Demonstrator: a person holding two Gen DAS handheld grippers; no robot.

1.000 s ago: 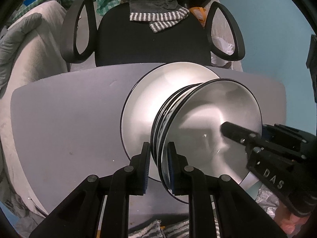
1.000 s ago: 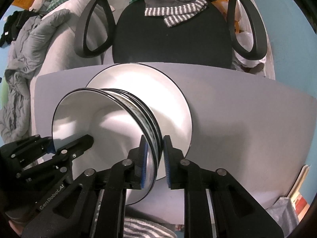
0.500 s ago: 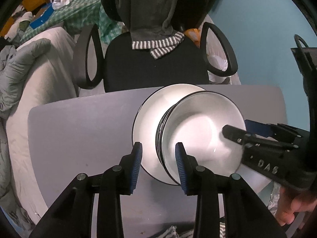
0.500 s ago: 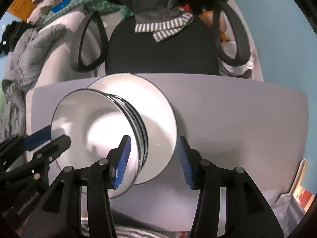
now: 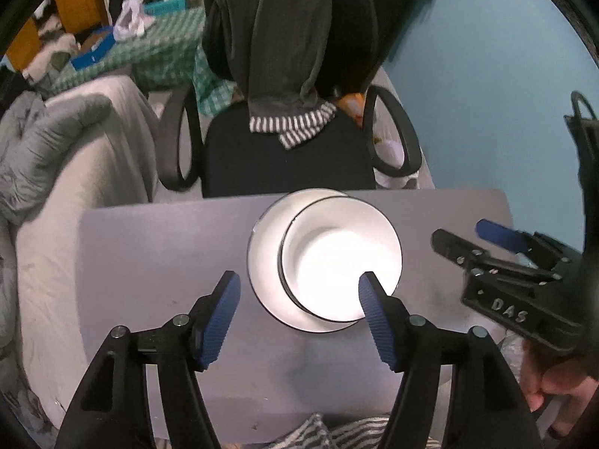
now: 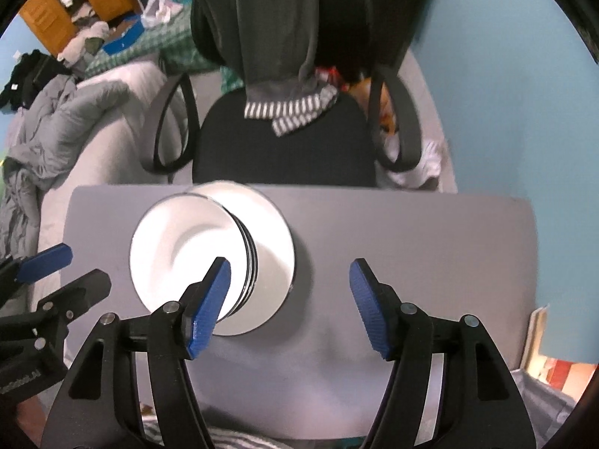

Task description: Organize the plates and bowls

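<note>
Grey and bare apart from the crockery, the table [image 5: 157, 262] carries one stack only. Nearest the cameras, the left claw [image 5: 295, 314] hangs with its jaws spread, nothing between them, its right pad lying in front of the bowls' near rim with no contact visible; those jaws have just been opening. The right claw [image 6: 288, 307] is likewise released and empty, its jaws also just opened, its left pad in front of the stack's edge but seemingly not pressing it.

Beyond the claws stand the bowls [image 5: 340, 262], several nested white ones with dark rims, sitting on a wider white plate [image 5: 262, 262] near the table's far edge. The top bowl looks empty; whether the lower ones hold anything cannot be seen.

Such glazed ware is probably stiff, slick and breakable, and a nested stack likely weighs a fair bit. A hold across opposite rims, one claw on each side, seems safest; the plate offers only its thin rim.

Past the stack, beyond the table's far edge, stands a black chair [image 5: 288, 157] with a grey garment [image 5: 288, 56] draped over its back.
</note>
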